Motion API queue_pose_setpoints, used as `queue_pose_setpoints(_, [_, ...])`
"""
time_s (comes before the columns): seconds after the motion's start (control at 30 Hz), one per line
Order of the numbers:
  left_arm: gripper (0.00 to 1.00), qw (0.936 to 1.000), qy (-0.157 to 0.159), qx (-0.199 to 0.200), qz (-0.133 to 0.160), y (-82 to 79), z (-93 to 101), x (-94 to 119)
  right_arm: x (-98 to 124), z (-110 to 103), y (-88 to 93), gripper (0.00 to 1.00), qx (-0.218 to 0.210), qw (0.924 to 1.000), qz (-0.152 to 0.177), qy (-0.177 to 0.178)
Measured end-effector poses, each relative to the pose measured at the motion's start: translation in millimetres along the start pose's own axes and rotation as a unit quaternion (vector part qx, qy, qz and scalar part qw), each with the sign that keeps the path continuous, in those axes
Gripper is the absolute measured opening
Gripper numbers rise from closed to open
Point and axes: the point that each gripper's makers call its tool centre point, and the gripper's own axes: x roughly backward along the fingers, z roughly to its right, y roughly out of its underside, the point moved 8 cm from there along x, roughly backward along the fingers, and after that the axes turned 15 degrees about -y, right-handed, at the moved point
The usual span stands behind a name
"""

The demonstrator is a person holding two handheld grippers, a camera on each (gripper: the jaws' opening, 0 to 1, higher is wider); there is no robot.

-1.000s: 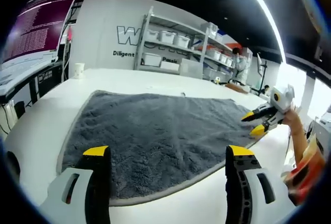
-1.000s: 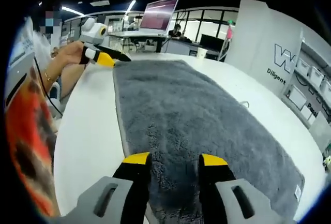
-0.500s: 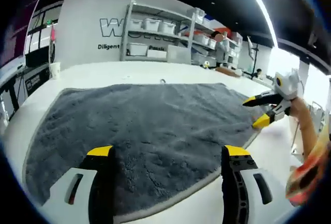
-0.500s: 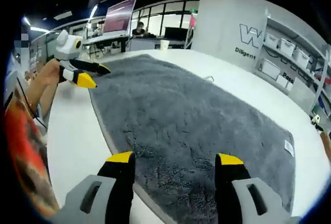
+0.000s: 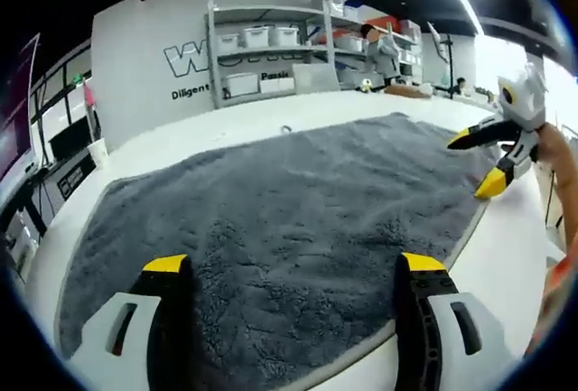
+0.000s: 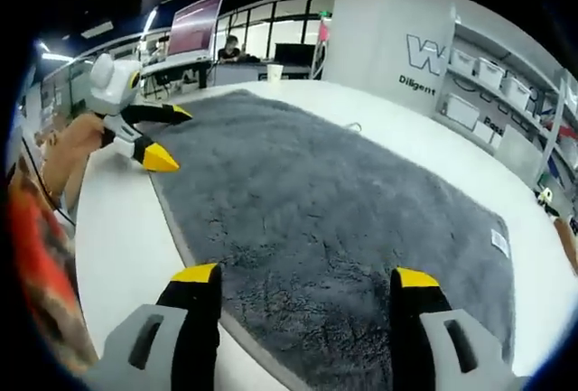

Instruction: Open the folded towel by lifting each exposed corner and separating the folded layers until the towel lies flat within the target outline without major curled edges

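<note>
Left claw (image 5: 289,269): jaws spread wide, holding nothing, poised over the near edge of the towel; in the right gripper view it appears at the left (image 6: 163,138), jaws parted, yellow tips at the towel's left end.
Right claw (image 6: 302,278): jaws spread wide, holding nothing, above the towel's near edge; in the left gripper view it appears at the right (image 5: 479,161), jaws parted, at the towel's right end.
Towel: a grey, fluffy rectangular towel with a paler bound edge (image 5: 289,201), opened out in a single layer on the counter; seen also in the right gripper view (image 6: 334,210), with a small white label at its right part.
Counter: a white, smooth counter (image 6: 117,228) carrying the towel, bare margin all round it.
Far side: a white paper cup (image 5: 97,150) at the far left; white metal shelving with storage boxes (image 5: 271,48) against the wall.
Person: a hand (image 6: 72,143) holds the left claw.
</note>
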Motion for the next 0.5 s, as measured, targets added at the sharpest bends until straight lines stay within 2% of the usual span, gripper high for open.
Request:
queue_pose_setpoints(0.37, [0.92, 0.9998, 0.014, 0.017, -0.002, 6.9, -3.3, 4.6, 6.1, -10.9, 8.3, 0.74, -0.014, 0.9998, 0.008, -0.007])
queue_pose_setpoints(0.5, [0.91, 0.9998, 0.016, 0.011, 0.004, 5.9, -2.2, 5.4, 8.2, -10.8, 9.1, 0.76, -0.014, 0.9999, 0.007, -0.002])
